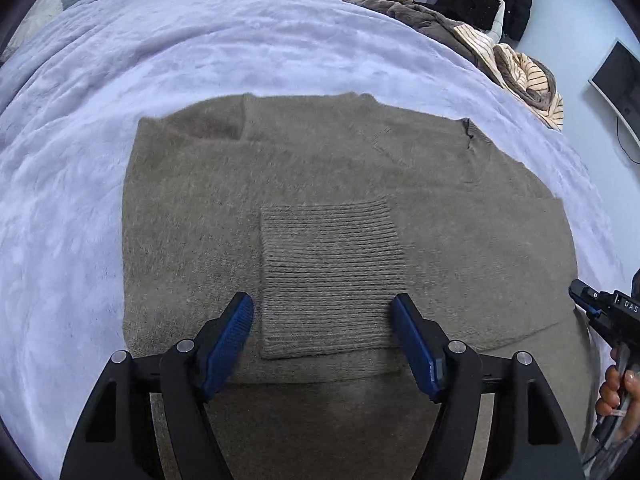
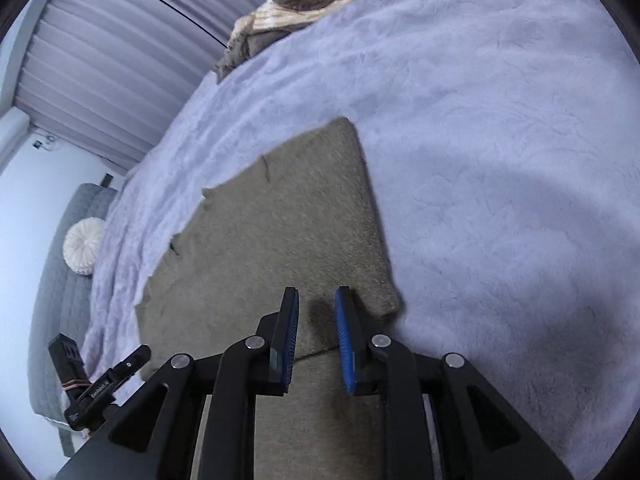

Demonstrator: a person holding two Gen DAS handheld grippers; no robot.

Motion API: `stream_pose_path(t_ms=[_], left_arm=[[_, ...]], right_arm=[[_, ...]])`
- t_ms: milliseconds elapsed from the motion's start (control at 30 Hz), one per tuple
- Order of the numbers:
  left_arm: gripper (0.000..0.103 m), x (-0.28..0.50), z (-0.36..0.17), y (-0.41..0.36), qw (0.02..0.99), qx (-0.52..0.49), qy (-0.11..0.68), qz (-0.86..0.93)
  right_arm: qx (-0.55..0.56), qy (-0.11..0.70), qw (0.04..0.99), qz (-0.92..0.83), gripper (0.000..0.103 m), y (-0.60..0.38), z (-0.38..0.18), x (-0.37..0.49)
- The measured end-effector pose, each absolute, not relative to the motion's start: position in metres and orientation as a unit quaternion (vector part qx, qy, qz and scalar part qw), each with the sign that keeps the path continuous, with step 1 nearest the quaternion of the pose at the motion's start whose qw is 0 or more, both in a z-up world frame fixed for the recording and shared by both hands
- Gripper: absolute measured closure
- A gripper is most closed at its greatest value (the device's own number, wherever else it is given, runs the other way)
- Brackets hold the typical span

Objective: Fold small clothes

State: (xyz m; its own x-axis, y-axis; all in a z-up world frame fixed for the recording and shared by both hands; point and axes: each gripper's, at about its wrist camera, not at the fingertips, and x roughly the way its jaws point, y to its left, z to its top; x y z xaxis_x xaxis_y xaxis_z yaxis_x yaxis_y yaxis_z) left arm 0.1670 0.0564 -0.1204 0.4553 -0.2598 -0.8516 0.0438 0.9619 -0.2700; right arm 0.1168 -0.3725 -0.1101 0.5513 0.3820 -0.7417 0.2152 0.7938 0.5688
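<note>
Two tools hovered over the soft, fuzzy taupe knit sweater [image 1: 320, 184] on the lilac plush bed [image 1: 120, 80]: left tool [image 1: 322, 340] wide open astride its ribbed cuff [image 1: 328, 276], right tool [image 2: 316, 340] narrowly parted, empty; limp, best pinched at edges.

blanket [image 1: 200, 60]: lilac, plush | striped throw [image 1: 512, 60]: heaped at far edge | monitor [image 1: 618, 76]: on wall | round cushion [image 2: 85, 248]: white

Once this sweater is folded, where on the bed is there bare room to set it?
Bare blanket lies beyond the sweater toward the curtain, and left of it. The far right corner is crowded with a striped and brown clothes pile.
</note>
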Motion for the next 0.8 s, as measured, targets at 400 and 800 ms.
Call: stream_pose_path(t_ms=[400, 800], left_arm=[[0.029, 0.141, -0.11, 0.091, 0.854, -0.107, 0.507, -0.04], [0.03, 0.138, -0.131, 0.162, 0.817, -0.231, 0.528, -0.028]], right_arm=[[0.332, 0.463, 0.82, 0.056, 0.094, -0.382, -0.115, 0.106], [0.386, 0.453, 0.801, 0.058, 0.049, -0.394, -0.102, 0.077]])
